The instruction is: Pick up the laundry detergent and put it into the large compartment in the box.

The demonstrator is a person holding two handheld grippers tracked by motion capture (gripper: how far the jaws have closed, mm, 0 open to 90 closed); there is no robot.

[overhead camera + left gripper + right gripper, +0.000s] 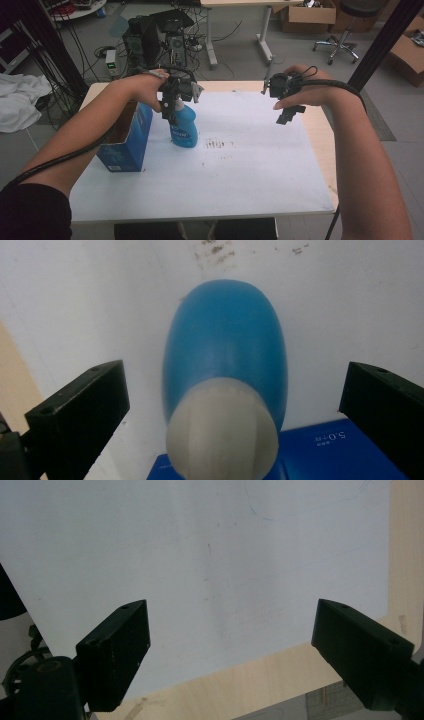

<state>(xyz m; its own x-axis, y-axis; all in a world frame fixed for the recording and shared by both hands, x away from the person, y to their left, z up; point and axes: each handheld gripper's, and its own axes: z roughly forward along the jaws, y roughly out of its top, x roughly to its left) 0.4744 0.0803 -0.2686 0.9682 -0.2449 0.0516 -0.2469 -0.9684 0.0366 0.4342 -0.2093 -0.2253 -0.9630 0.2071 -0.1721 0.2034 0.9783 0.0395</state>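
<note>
The table carries a white sheet over most of its top, with bare wood showing along the far and right edges. A blue bottle with a pale cap stands upright on the sheet, left of centre. Just to its left stands an open blue carton near the table's left edge; whether the two touch cannot be told. A patch of dark specks marks the sheet just right of the bottle. The left claw hangs directly over the bottle top, pointing down. In the left gripper view its jaws stand spread wide, one to each side of the bottle's cap, with clear gaps on both sides and no contact; the blue body runs away beneath the cap, and a printed blue face of the carton shows at the bottom edge. The right claw is held in the air above the far right part of the table, well apart from the bottle. In the right gripper view its jaws are likewise spread wide with nothing between them, above the white sheet and the wood edge.
</note>
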